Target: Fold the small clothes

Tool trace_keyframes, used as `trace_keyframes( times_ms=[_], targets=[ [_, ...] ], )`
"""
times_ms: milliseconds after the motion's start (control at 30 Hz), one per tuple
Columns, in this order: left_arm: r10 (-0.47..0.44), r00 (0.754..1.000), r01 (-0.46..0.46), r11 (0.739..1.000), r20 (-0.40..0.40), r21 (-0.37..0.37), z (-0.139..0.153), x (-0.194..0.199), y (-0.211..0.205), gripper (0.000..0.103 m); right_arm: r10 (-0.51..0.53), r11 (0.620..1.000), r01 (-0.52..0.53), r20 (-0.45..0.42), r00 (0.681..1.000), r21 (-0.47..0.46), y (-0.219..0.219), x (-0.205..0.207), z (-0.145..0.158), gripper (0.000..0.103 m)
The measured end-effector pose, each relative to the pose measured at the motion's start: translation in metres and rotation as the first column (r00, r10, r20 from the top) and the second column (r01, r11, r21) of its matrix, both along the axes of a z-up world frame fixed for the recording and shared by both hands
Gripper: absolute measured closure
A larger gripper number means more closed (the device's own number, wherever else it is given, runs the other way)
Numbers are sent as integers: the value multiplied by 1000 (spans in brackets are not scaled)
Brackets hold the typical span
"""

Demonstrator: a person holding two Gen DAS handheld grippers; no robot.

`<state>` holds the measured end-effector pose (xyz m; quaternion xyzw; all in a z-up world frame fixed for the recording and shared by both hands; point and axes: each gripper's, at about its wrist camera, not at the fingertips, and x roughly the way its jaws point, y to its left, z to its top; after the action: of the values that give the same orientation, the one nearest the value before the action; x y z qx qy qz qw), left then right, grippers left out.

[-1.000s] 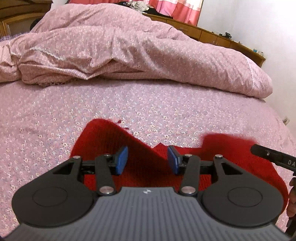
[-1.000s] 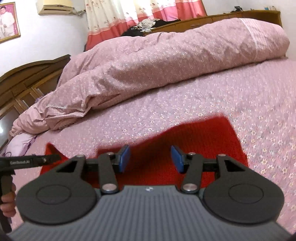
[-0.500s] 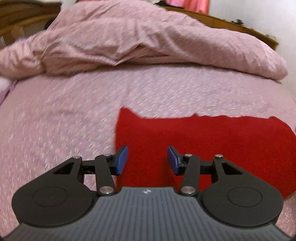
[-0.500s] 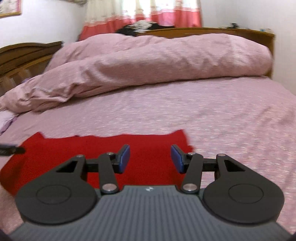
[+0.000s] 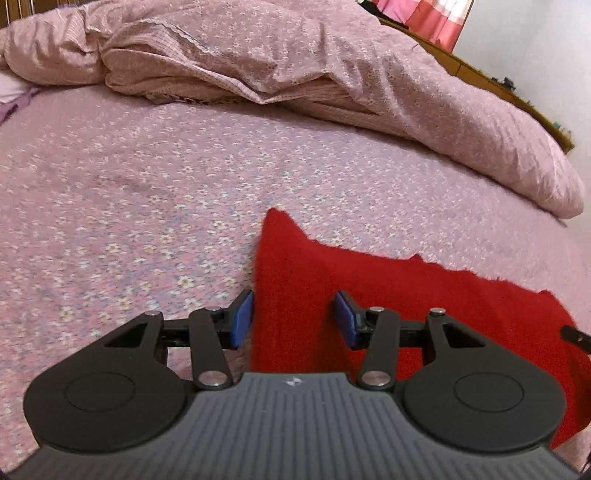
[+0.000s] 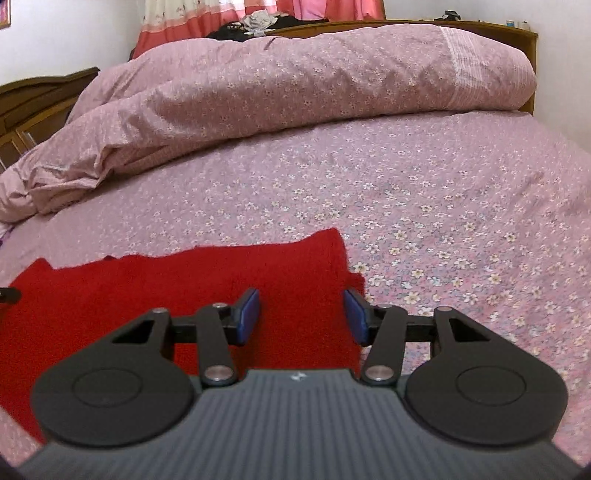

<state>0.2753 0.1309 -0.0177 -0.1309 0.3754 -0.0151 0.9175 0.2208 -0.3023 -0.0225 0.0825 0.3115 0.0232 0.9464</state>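
Two grippers hang over a red cloth [image 5: 388,291] that lies flat on a pink flowered bedsheet [image 5: 147,184], and neither one grips anything. The left gripper [image 5: 294,319] has its blue pads [image 5: 242,319] spread wide apart; it sits above the cloth's left edge, with the left pad over the sheet just beside that edge and the right pad over the red fabric. The cloth's far left corner rises to a small point, and its far edge runs ragged toward the right.

From the right wrist view the same red cloth [image 6: 184,288] spreads out to the left, and the right gripper [image 6: 302,317] sits above its right end, fingers likewise spread with only fabric showing between them. Its right pad [image 6: 356,319] lies about over the cloth's right edge, where a small flap juts onto the bedsheet [image 6: 443,221].

A bunched pink quilt [image 6: 295,92] is heaped across the far side of the bed, well apart from the cloth. Behind it stands a wooden headboard [image 6: 406,27], with pink and cream curtains [image 6: 221,14] on the far wall. A dark tip of the other tool pokes in at the right edge of the left view, over the cloth.
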Motion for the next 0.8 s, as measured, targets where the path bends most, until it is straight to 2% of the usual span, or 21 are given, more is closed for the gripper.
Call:
trace_keyframes(
  times_ms=[33,67,100,167,233,300,367,467,533,633,700,800],
  targets=[
    [-4,1000,4,1000,5,-11,-1,2,-1,53,-2,1000,2,2,1000,9,0,1,-1,51],
    [-11,1000,11,1000,13,-15,-1,3,-3,67,-4,1000,4,4,1000,16,-1,1,-1,57],
    [-23,999,23,1000,31,-3,2,3,-5,73,1,1000,-1,15,1000,17,0,-1,-1,89],
    [-47,997,46,999,68,18,8,3,-9,82,12,1000,-13,51,999,22,1,-6,4,89],
    [-53,995,51,998,82,23,13,6,-10,84,0,1000,-2,111,994,19,0,-15,12,89],
    [-43,997,40,999,63,35,11,15,-12,85,-35,999,32,143,989,22,-3,-20,16,89],
    [-32,999,30,998,30,57,3,24,-14,85,-60,998,56,114,992,32,-7,-15,11,89],
    [-17,1000,17,995,-7,93,-12,30,-16,84,-92,996,92,42,995,-1,-8,-3,-11,89],
    [-16,1000,15,994,7,107,-13,27,-17,84,-96,995,97,52,994,-20,-4,-5,-19,89],
    [-17,1000,15,992,15,128,-8,22,-18,83,-98,993,101,52,994,-58,3,-7,-16,86],
    [-12,1000,11,990,10,144,0,16,-19,83,-108,994,109,39,993,-31,0,-9,-12,83],
    [-8,1000,8,989,0,149,12,4,-20,81,-142,988,141,13,990,66,-12,-15,-1,75]
  ],
)
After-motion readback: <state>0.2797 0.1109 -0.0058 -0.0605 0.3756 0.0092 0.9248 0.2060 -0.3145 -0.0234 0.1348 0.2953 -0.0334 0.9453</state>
